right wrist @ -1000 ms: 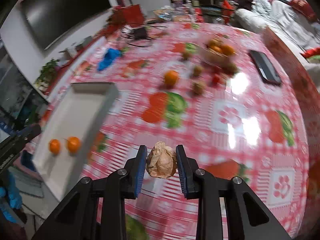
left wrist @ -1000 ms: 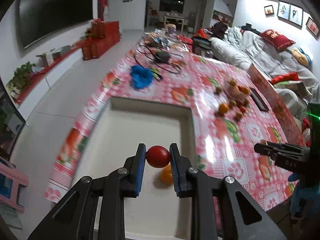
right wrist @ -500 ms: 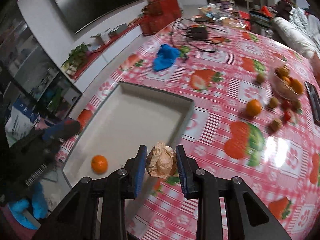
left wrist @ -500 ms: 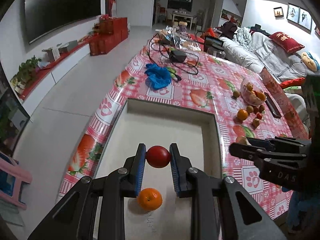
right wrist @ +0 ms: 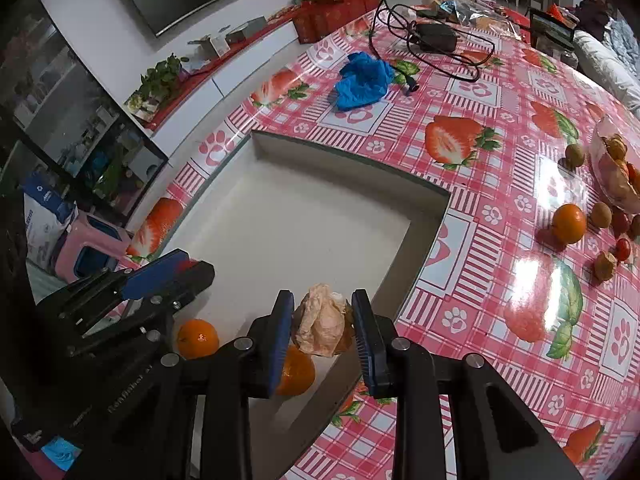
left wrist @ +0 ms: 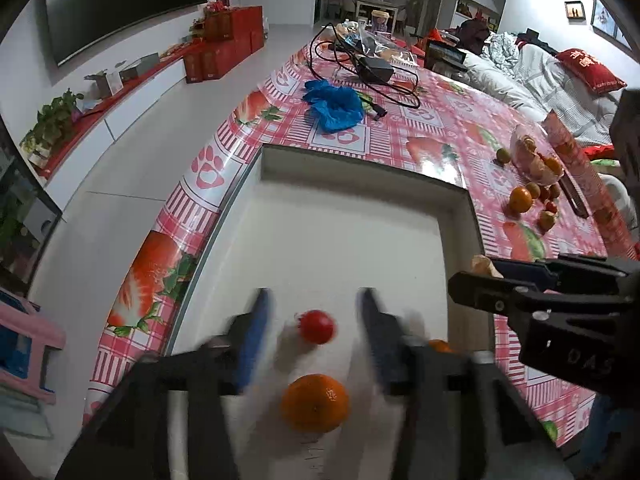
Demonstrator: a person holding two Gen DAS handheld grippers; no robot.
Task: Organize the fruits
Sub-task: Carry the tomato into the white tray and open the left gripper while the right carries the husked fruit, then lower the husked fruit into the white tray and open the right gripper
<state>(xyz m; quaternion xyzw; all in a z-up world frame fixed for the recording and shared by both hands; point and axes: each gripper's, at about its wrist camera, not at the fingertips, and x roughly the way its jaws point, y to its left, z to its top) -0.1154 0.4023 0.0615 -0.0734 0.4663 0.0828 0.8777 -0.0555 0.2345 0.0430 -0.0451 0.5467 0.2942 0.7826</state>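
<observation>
Both wrist cameras look steeply down from close above the white tray (left wrist: pixel 344 216) (right wrist: pixel 304 208), left from its near end, right from its right rim.

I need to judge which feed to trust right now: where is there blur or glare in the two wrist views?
Left wrist view: the left gripper is motion-smeared as its jaws open, the small red tomato between them slightly soft; the background stays sharp. Right wrist view: sharp on the right gripper and its papery husked fruit; bright glare patches on the glossy tablecloth.
</observation>
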